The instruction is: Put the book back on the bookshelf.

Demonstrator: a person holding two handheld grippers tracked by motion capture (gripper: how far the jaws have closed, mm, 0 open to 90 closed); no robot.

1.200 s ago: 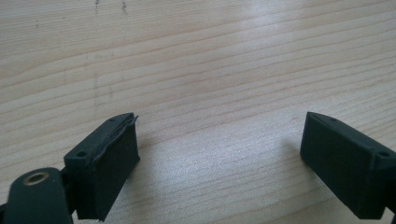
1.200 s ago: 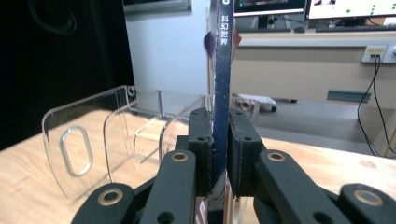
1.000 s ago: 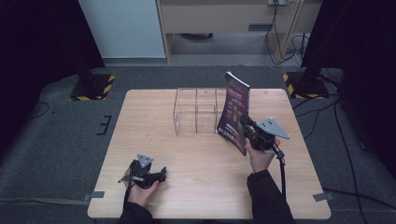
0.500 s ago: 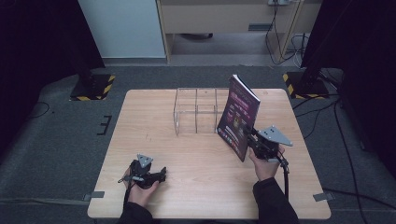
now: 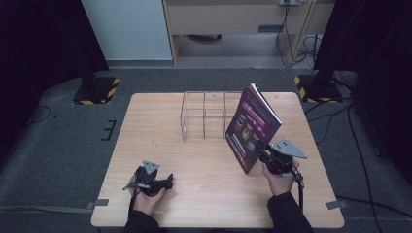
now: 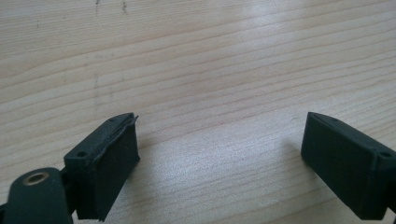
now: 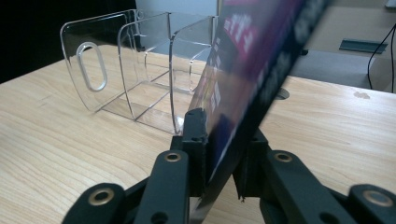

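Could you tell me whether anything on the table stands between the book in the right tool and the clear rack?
Nothing visible does. The book is clamped in the right tool beside the rack, with bare table between them.

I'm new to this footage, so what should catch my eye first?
A dark purple book, held tilted off the table at right, clamped in the right tongs. Just behind it stands a clear acrylic divided rack. The left tongs rest open on the bare wooden table, near its front edge.
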